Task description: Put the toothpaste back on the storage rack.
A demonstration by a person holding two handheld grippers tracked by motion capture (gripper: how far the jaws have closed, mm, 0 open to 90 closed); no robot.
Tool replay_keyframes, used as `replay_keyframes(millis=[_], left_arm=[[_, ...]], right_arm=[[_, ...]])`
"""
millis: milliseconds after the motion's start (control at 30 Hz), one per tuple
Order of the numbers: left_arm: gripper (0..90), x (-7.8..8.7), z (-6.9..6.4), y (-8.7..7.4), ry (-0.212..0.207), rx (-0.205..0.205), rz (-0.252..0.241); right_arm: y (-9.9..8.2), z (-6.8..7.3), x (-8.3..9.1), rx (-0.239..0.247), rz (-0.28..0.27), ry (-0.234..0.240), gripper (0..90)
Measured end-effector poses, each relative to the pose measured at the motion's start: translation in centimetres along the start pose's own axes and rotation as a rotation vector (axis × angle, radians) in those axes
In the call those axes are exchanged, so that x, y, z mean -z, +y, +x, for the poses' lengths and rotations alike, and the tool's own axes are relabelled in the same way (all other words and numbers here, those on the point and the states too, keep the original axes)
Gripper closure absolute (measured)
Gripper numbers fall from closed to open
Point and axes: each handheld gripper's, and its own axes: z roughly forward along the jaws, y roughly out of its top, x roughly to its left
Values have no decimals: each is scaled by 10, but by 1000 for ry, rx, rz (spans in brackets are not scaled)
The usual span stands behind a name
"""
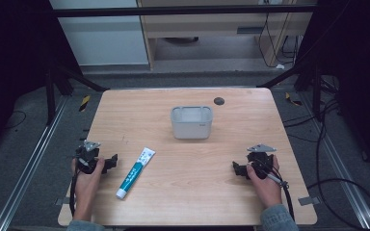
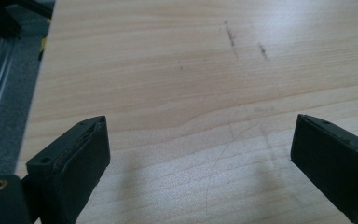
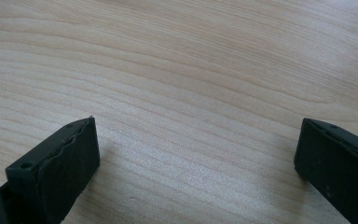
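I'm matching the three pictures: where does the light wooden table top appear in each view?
High view: the light wooden table top sits mid-picture, bearing a grey tub and a white-and-teal tube.
Left gripper view: beyond the open left gripper, its edge at left.
Right gripper view: beyond the open right gripper.
Shared landmark: the pale wood grain.

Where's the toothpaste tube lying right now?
In the high view the toothpaste tube lies slantwise on the table, left of the middle, just beside the left tongs and nearer the person than the grey tub.
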Motion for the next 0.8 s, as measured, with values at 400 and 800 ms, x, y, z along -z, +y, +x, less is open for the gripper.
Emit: replay_keyframes(millis=[400, 800], left_arm=[[45, 53, -40, 24, -79, -208, 57], [65, 77, -66, 30, -252, -206, 139]], right_arm=[[0, 0, 0, -1, -1, -2, 6], [0, 0, 0, -9, -1, -15, 6]])
